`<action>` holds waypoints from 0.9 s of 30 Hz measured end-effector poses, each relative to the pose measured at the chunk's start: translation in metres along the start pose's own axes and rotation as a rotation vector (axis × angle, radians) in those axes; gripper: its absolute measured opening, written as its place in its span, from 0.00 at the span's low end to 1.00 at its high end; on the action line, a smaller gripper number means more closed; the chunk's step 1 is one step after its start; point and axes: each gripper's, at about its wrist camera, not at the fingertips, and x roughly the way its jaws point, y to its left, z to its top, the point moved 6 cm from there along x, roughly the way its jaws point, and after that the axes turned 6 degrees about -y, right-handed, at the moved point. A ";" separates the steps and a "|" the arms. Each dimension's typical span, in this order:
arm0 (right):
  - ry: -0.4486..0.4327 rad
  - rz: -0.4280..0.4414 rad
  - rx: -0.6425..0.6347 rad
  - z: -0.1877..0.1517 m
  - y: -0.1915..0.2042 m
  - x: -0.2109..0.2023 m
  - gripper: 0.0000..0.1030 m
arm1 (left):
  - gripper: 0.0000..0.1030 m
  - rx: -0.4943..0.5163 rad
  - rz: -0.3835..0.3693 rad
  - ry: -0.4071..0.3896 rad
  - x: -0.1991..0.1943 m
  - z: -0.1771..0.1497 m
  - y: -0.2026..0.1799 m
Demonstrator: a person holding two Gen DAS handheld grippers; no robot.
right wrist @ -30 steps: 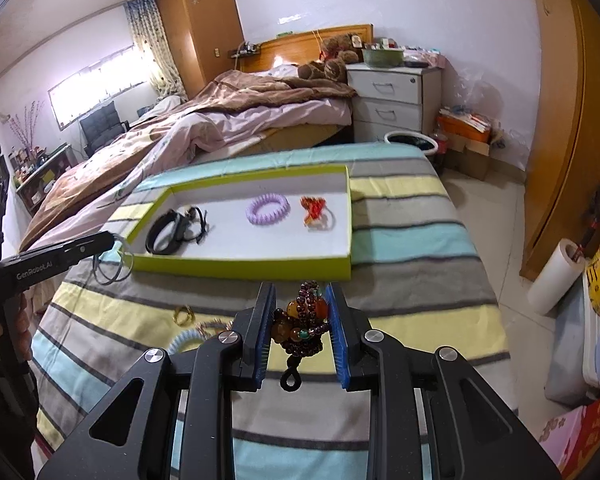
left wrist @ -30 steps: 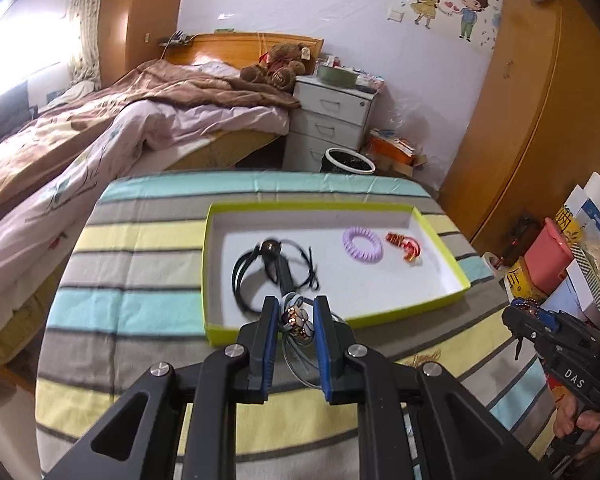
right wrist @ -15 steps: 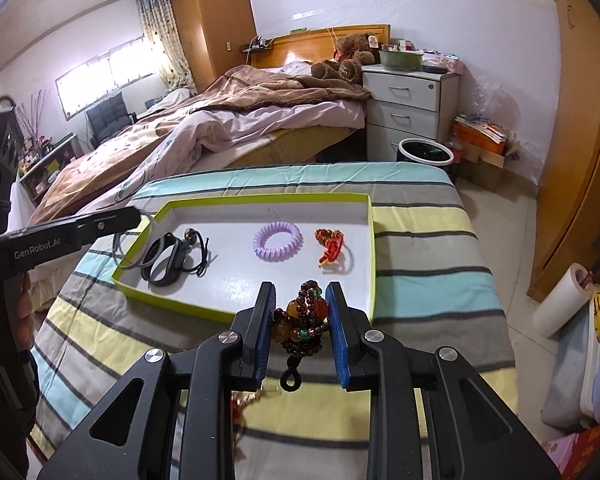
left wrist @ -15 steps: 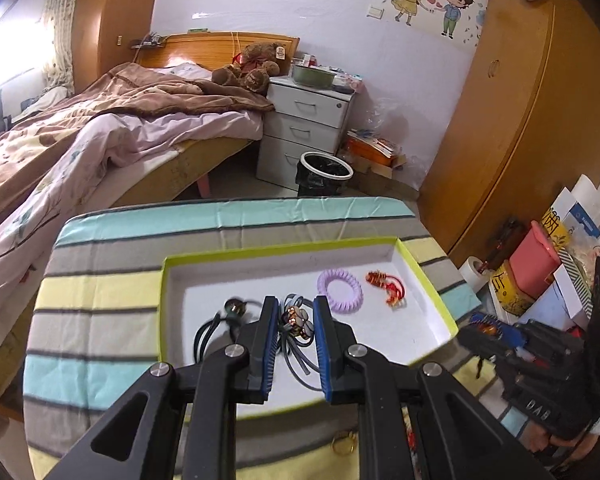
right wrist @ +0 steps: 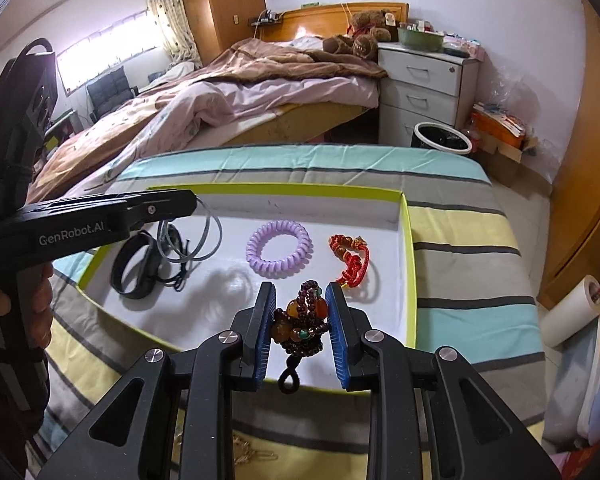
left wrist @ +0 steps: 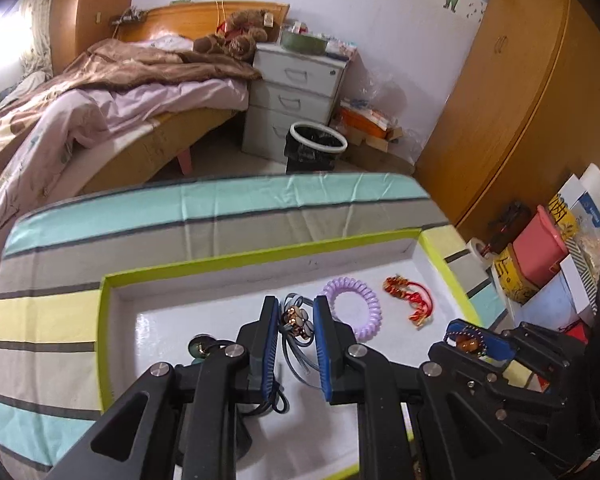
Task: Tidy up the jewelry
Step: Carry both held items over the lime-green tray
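Right wrist: beaded bracelet (right wrist: pixel 300 326) pinched between jaws over tray (right wrist: pixel 406 240).

Purple coil bracelet (right wrist: pixel 279 249) lies flat in the tray (right wrist: pixel 407 240), beside red knotted bracelet (right wrist: pixel 350 256).

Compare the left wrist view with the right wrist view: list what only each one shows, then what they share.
Only the left wrist view: the gold clasp of the grey cord necklace pinched in the left gripper, and a pink storage bin on the floor.

Only the right wrist view: the dark beaded bracelet filling the right gripper, and the whole black wristband.

Both: the green-rimmed tray, purple coil hair tie, red knotted bracelet, and black bin.
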 end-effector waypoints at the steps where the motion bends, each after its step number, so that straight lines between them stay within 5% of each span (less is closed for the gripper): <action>1: 0.003 -0.001 -0.001 0.000 0.000 0.002 0.26 | 0.17 -0.004 0.002 0.006 0.006 -0.001 0.001; 27: 0.070 -0.057 -0.033 -0.012 -0.012 0.022 0.27 | 0.18 0.005 0.055 0.053 0.029 -0.014 0.009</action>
